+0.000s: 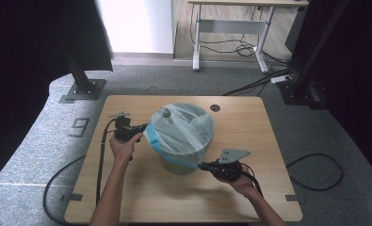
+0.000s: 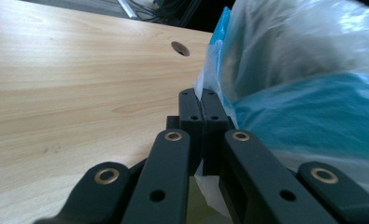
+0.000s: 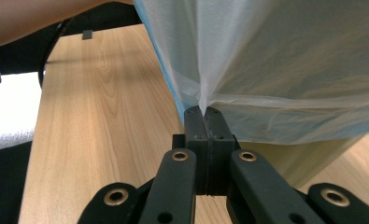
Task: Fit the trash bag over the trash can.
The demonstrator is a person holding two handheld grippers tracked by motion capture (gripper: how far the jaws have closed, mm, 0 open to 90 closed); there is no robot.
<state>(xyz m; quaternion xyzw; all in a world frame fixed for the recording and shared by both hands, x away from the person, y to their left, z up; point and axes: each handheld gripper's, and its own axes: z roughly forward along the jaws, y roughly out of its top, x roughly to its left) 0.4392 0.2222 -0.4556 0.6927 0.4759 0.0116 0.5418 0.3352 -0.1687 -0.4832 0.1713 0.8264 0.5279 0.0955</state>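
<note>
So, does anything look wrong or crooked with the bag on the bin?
Yes. The plastic bag sits askew on the bin: it is not tucked evenly over the rim, being pulled sideways by the left gripper and right gripper, both pinching its edge.

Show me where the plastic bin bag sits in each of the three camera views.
High view: plastic bin bag at table centre, draped over the bin.
Left gripper view: fills the right side, pinched at its edge.
Right gripper view: hangs across the top.
Shared landmark: the wooden table.
</note>
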